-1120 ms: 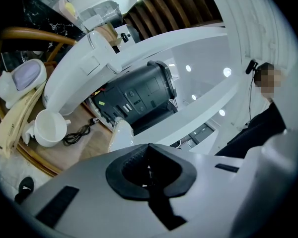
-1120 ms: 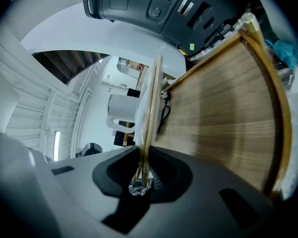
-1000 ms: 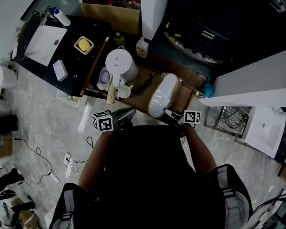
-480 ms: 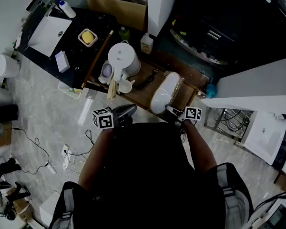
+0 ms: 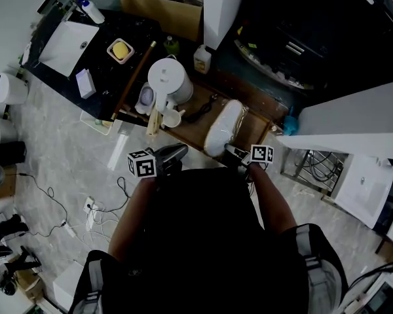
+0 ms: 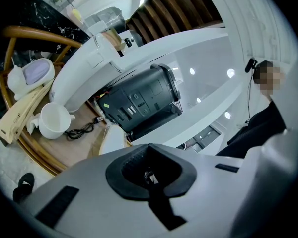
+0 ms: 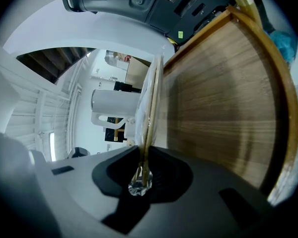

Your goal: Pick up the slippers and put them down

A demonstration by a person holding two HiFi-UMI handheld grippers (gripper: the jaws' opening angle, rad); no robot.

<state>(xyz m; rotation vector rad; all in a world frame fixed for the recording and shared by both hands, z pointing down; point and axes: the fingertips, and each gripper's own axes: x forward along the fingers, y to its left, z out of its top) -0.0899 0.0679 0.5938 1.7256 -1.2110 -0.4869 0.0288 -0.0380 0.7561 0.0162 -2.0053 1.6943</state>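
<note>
Right gripper view is showing your right gripper (image 7: 143,157) with its jaws closed almost fully on a thin edge of the slippers (image 7: 150,103). The pads are pinching the clear wrap, and a crumpled bit of plastic is bunching up just behind them. From there the pack is running edge-on away from the jaws, with the wooden table (image 7: 218,93) lying just beside it on the right.

Head view is giving you the wider layout. The slippers (image 5: 221,128), a pale pair in clear plastic, are sitting over the near right part of the wooden table (image 5: 254,131). Their near end is reaching the table's front edge, where your right gripper (image 5: 232,153) is gripping it. Whether the pack is resting on the wood or hanging just above it, you cannot tell.

Your left gripper (image 5: 171,154) is hovering at the table's near edge, to the left of the slippers and apart from them. In the left gripper view its jaws (image 6: 149,168) are pressing together and carrying nothing.

On the table's left part a white cup (image 5: 172,118) is standing, with a black cable (image 5: 200,112) lying between it and the slippers. Both are also showing beyond the left gripper, cup (image 6: 52,120) and cable (image 6: 82,130) together.
</note>
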